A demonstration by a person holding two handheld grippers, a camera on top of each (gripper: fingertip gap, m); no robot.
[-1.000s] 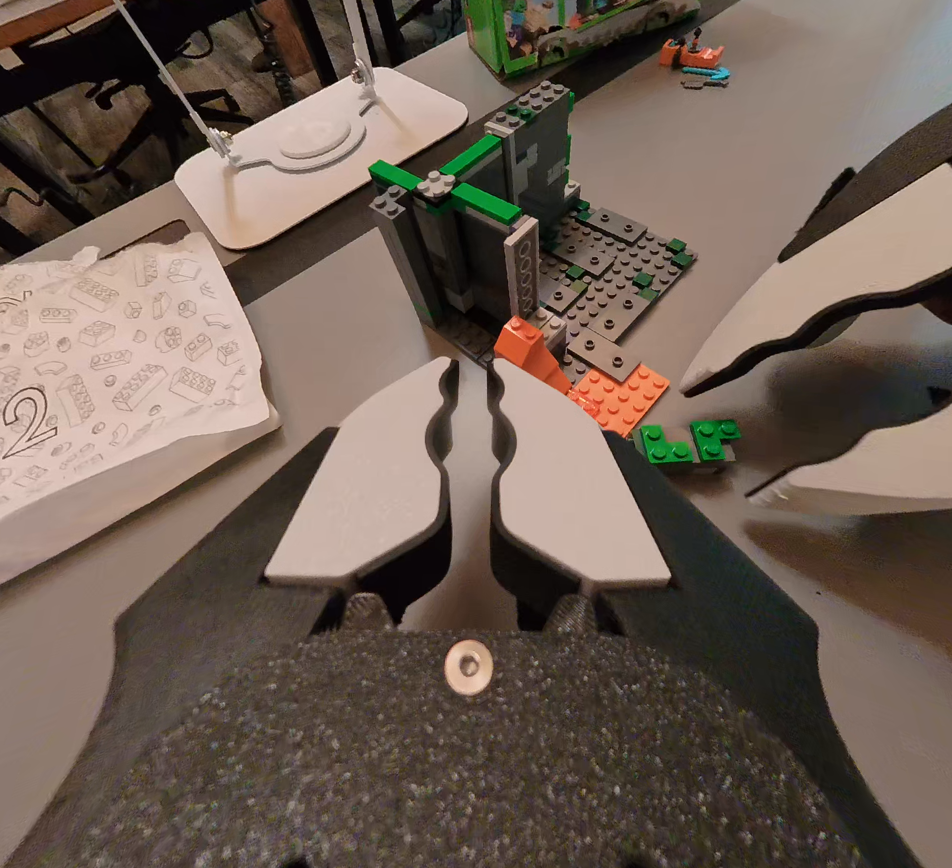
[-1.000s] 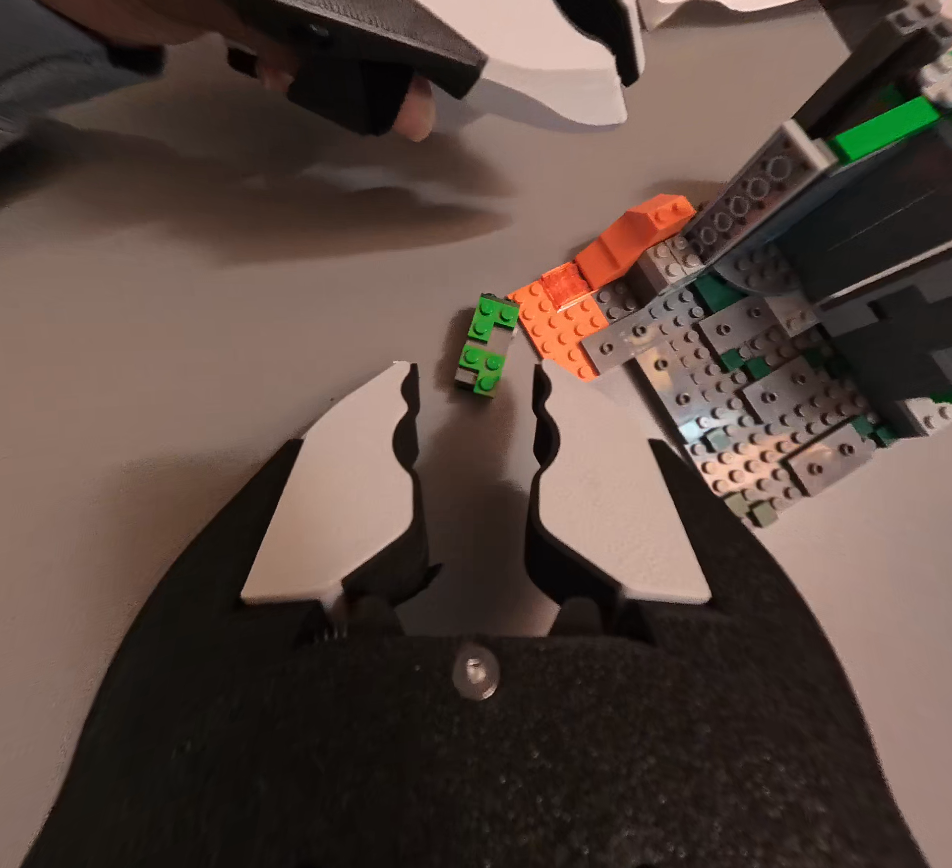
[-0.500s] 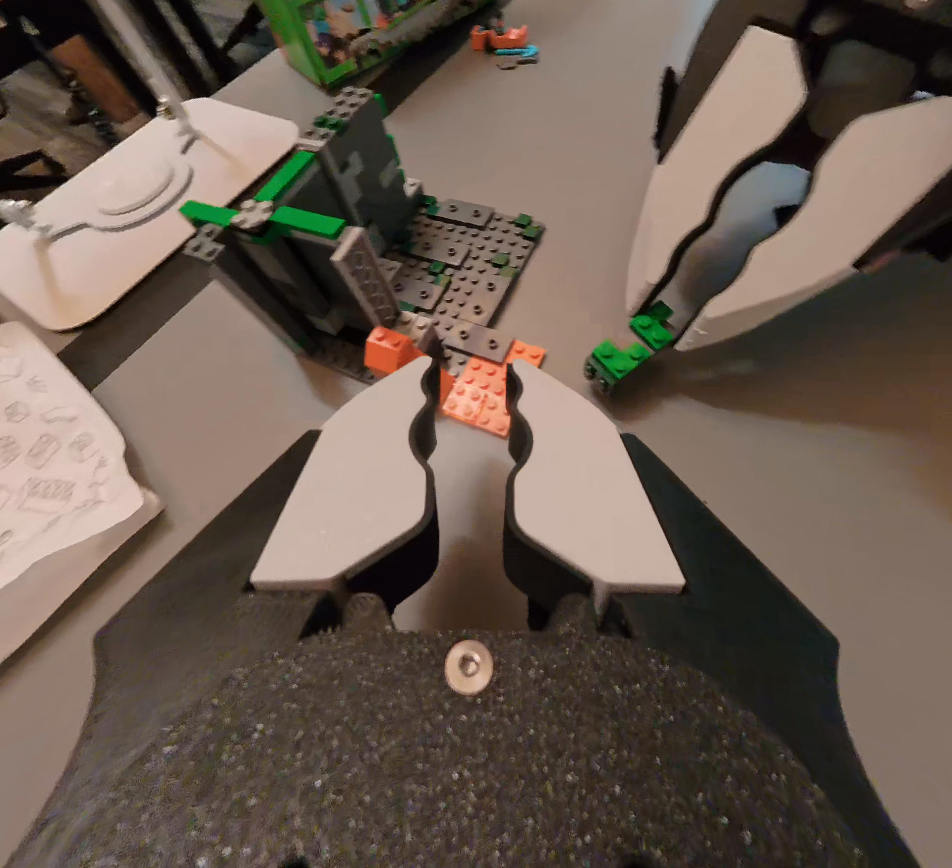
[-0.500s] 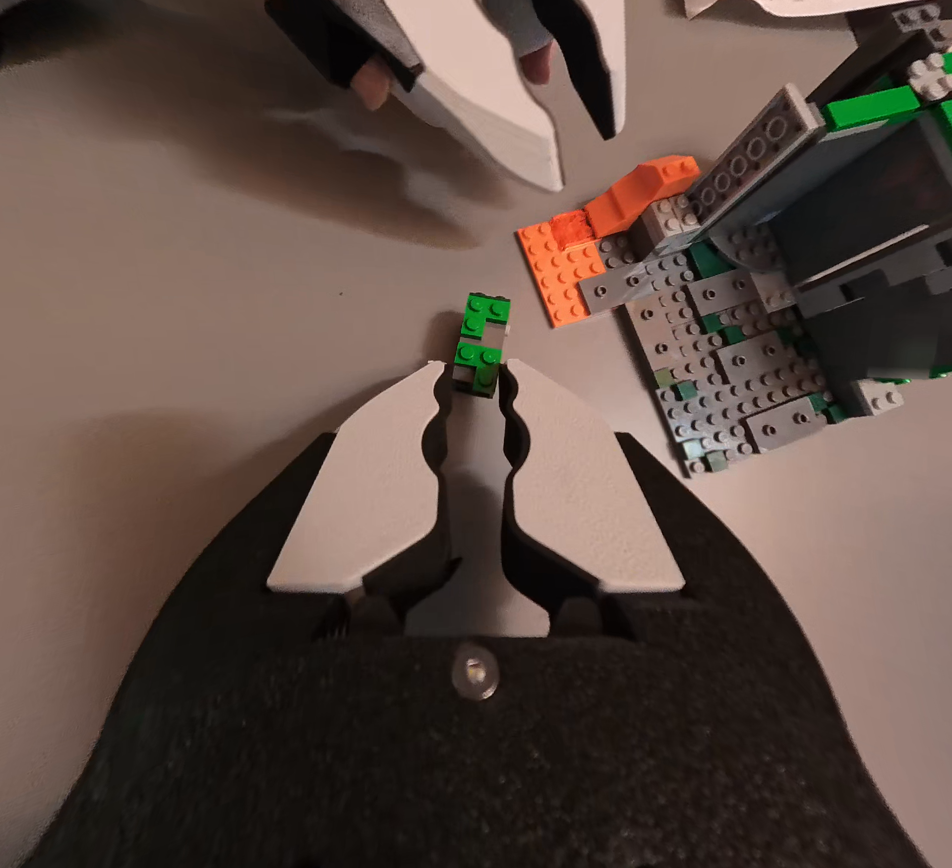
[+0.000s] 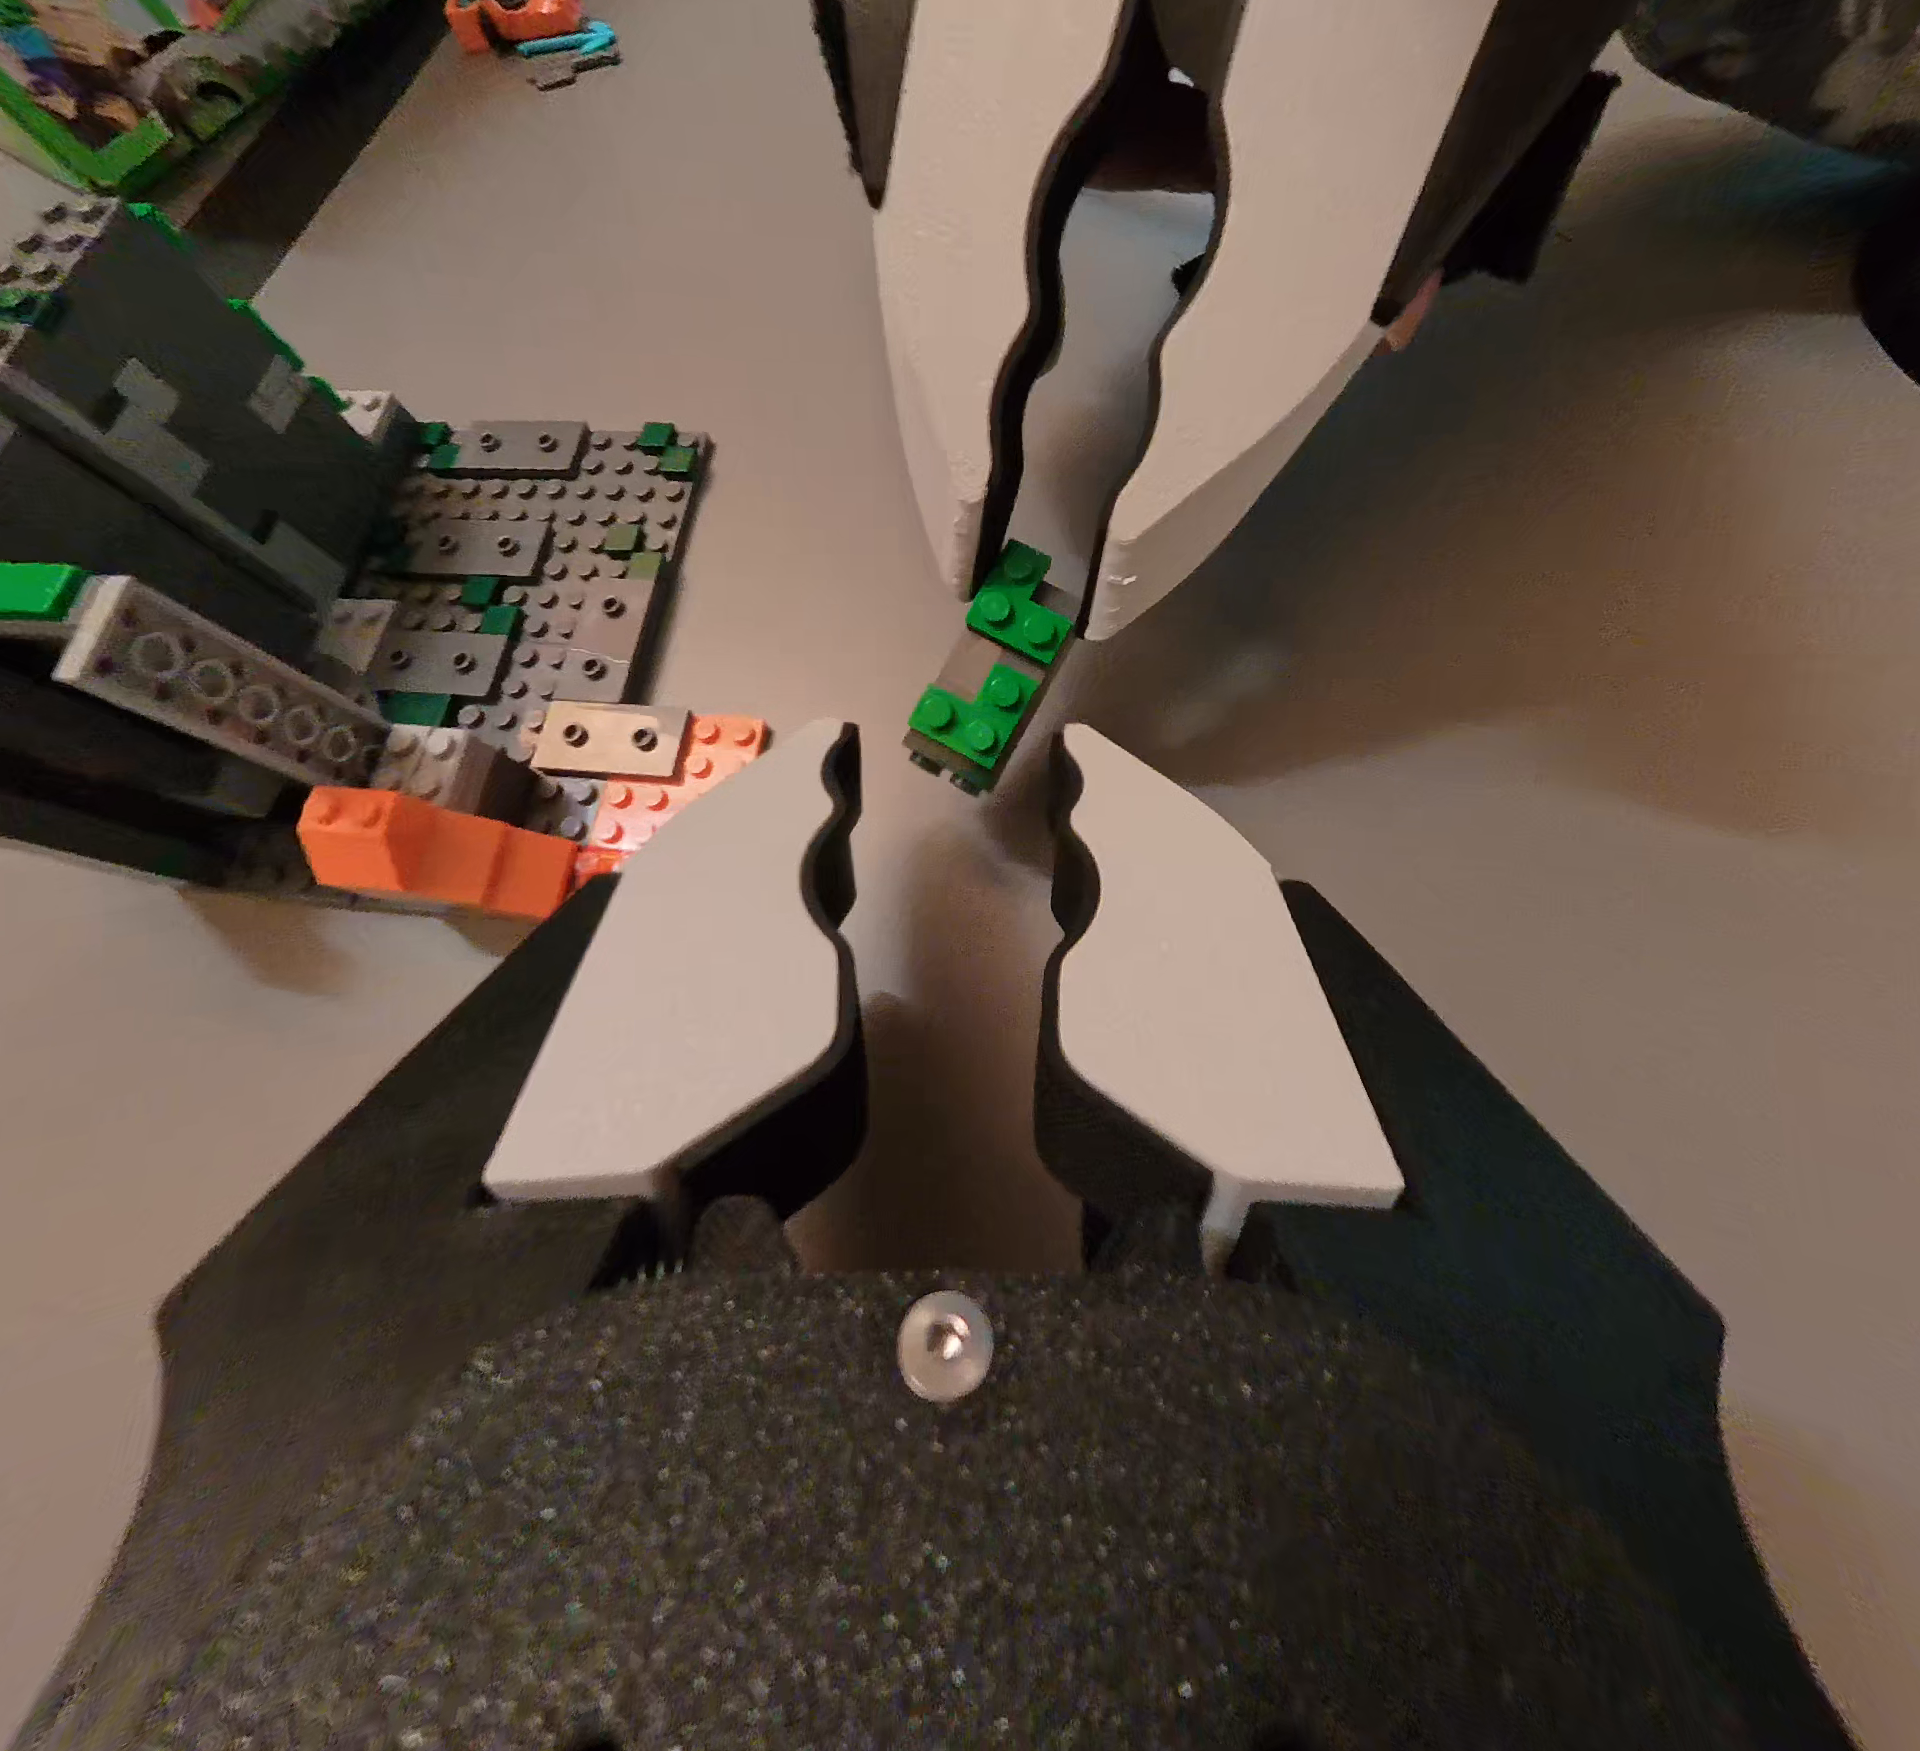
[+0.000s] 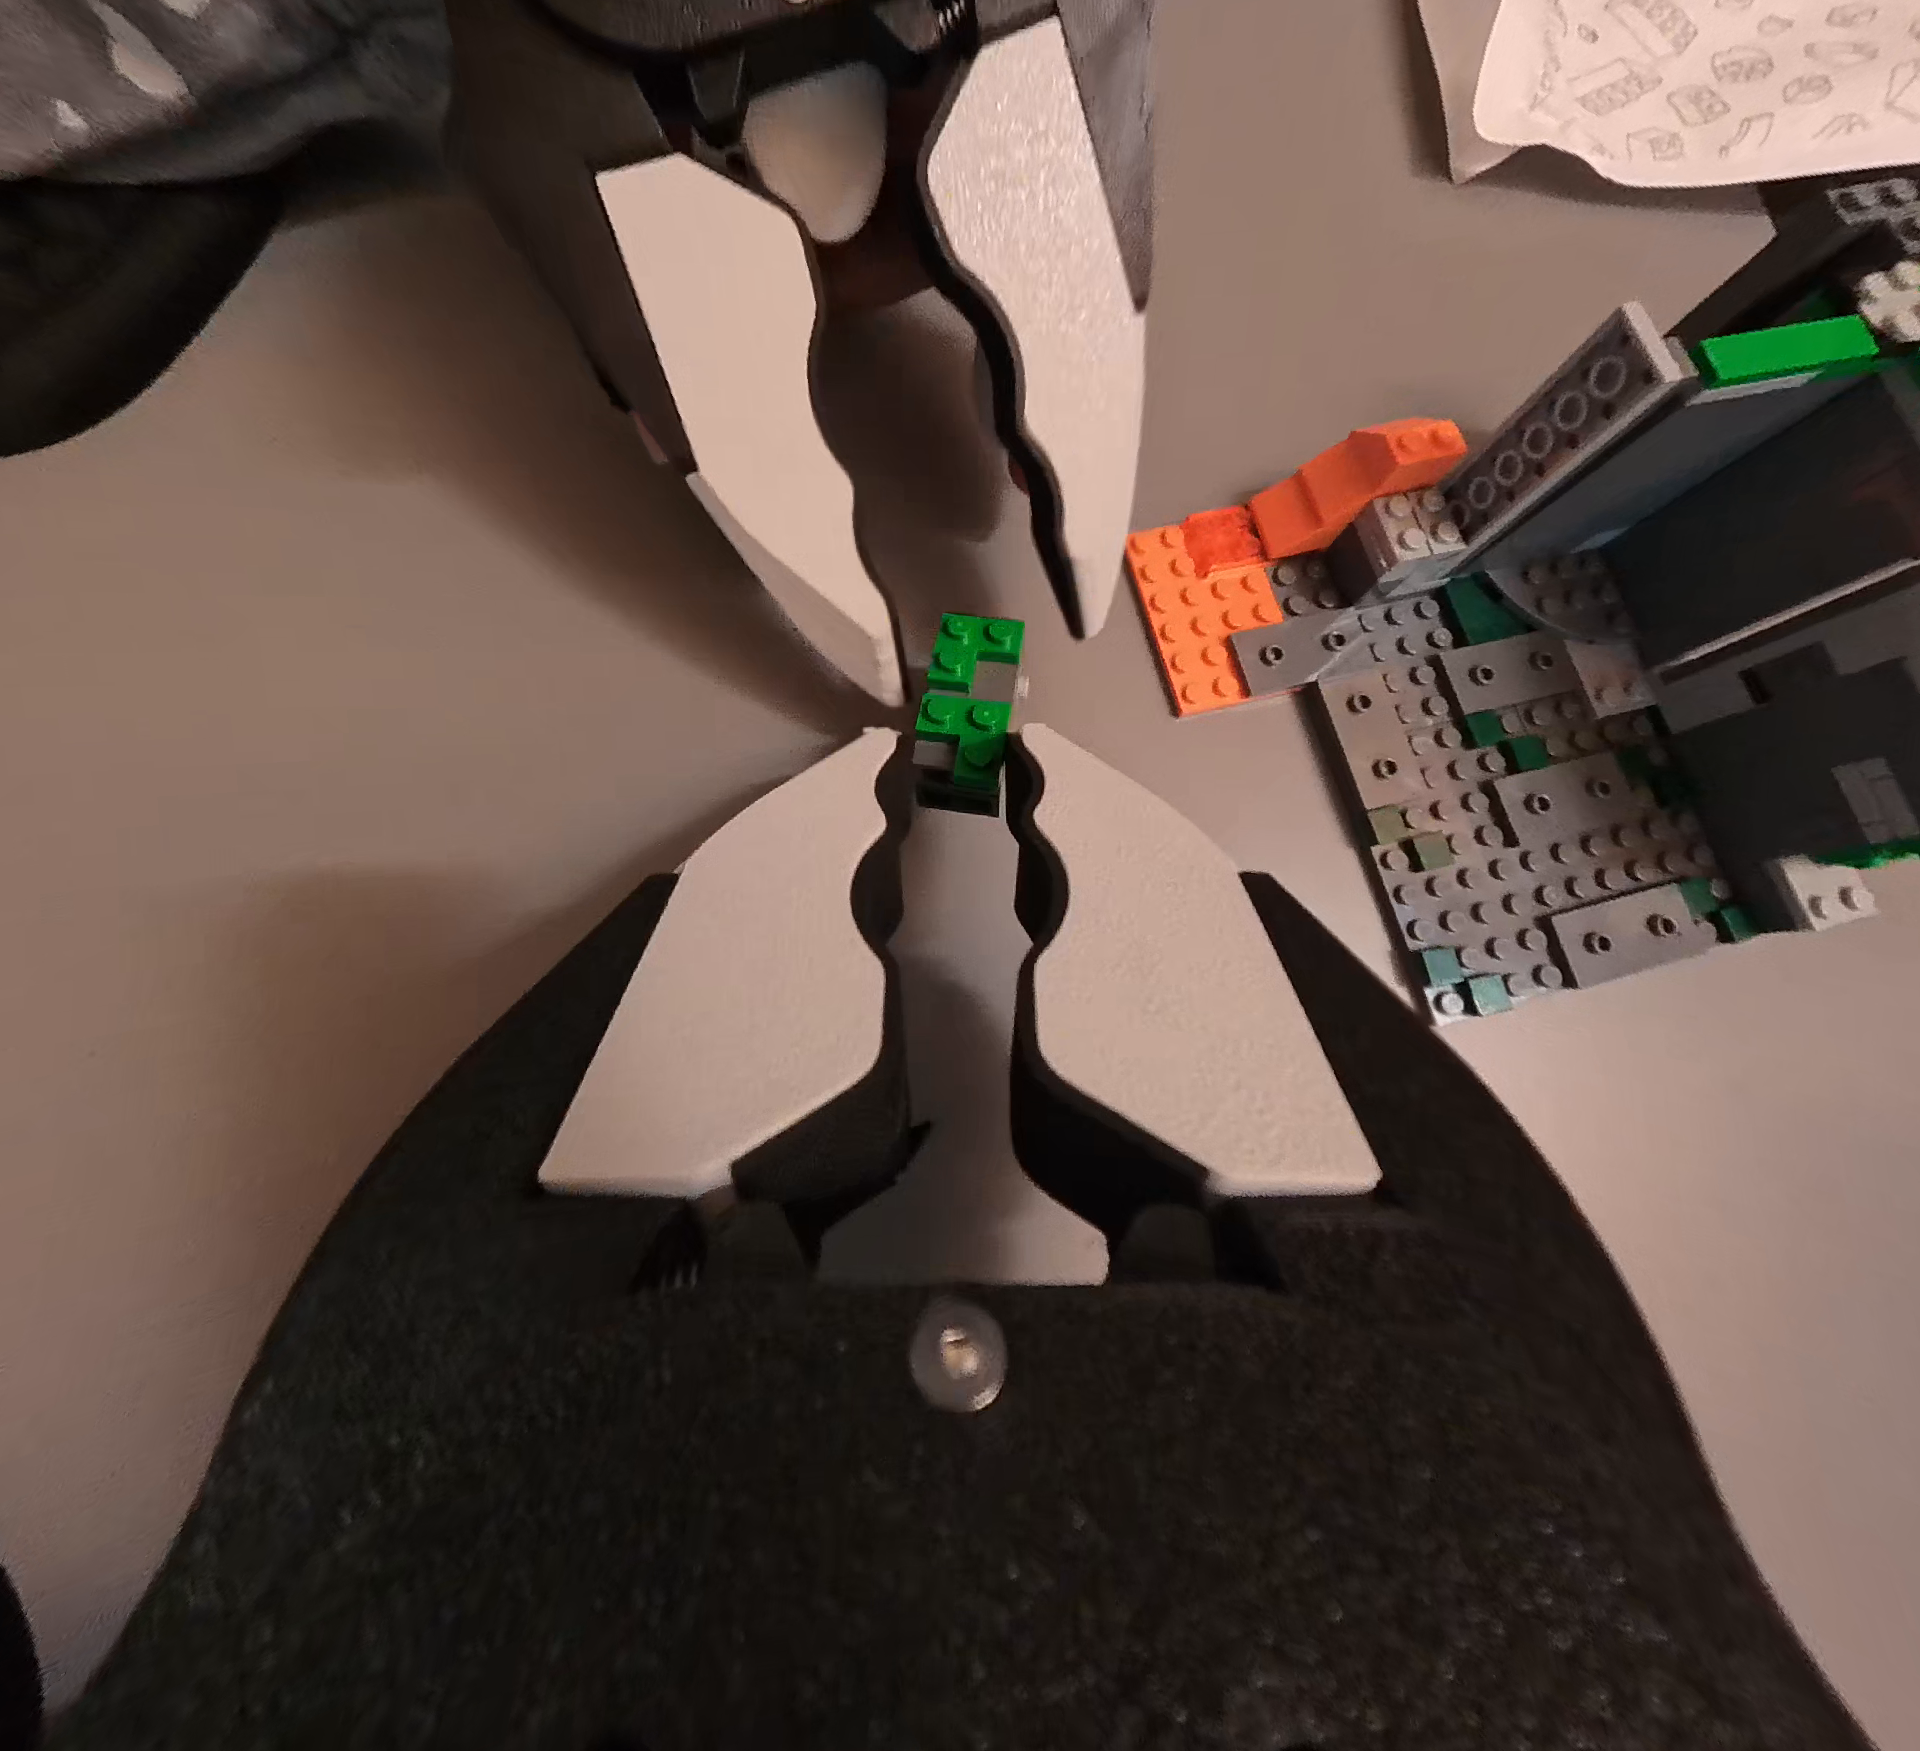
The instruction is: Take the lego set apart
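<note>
Studded green-and-grey lego piece (image 6: pixel 964 714) sits pinched in right claw (image 6: pixel 961 745); left claw (image 5: pixel 956 745) gapes, released.

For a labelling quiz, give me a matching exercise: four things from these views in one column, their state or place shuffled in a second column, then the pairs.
1. right gripper
2. left gripper
3. orange sloped brick
4. paper bag

A. open, empty
B. attached at the build's corner
C. shut on the small green-and-grey piece
D. flat on the table, beyond the build

Pairs: 1-C, 2-A, 3-B, 4-D

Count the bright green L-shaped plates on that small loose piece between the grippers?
2. One bright green L-shaped plate sits between the right gripper's fingertips; the other points toward the open left gripper.
</note>
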